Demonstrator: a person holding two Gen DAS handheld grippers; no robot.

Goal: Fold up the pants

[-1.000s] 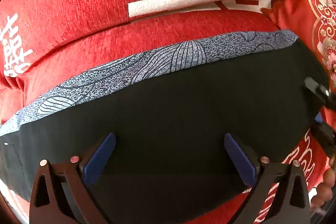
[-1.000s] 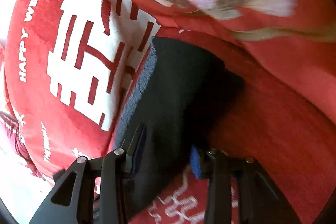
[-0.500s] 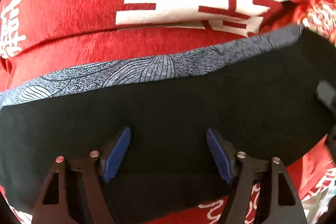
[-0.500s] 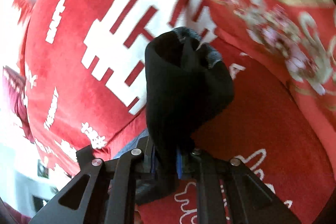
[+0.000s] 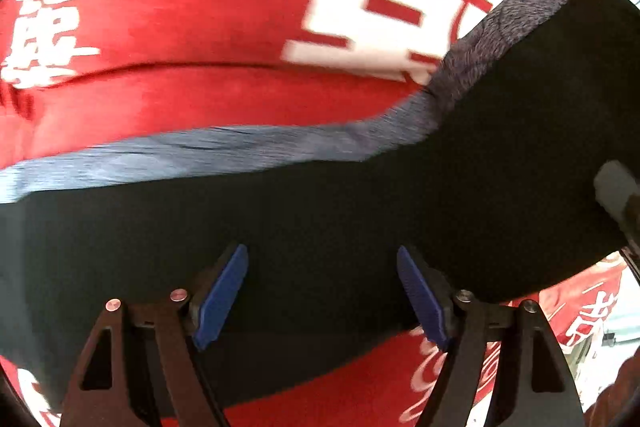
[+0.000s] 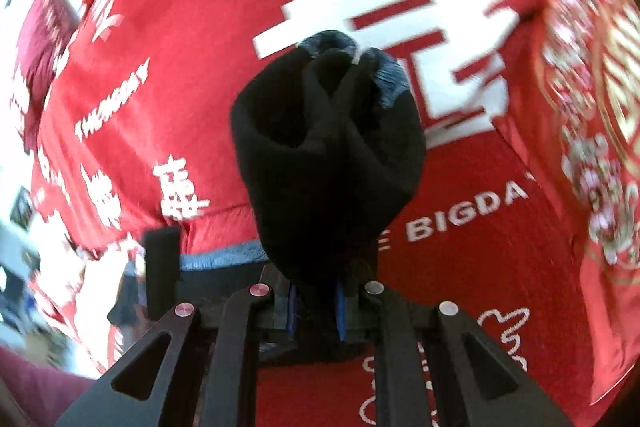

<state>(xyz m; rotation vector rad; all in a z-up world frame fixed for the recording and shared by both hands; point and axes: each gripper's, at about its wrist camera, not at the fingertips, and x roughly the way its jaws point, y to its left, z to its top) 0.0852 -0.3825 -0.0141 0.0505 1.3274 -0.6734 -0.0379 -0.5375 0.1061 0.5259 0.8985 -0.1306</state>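
Observation:
The pants are black with a grey patterned band along the far edge; they lie across a red sofa cover. My left gripper hovers over the middle of the black cloth, jaws open with blue pads apart and nothing between them. The right end of the pants is lifted off the seat. My right gripper is shut on that end, and the bunched black cloth stands up from its jaws with grey trim at the top. The right gripper's body shows at the left view's right edge.
A red sofa cover with white characters and lettering lies under and behind the pants. A red cushion with gold floral embroidery stands at the right. A bright room shows at the left edge of the right wrist view.
My right gripper closed on the pants' right end and lifted it, swinging leftward. My left gripper's jaws narrowed slightly over the cloth but stay open.

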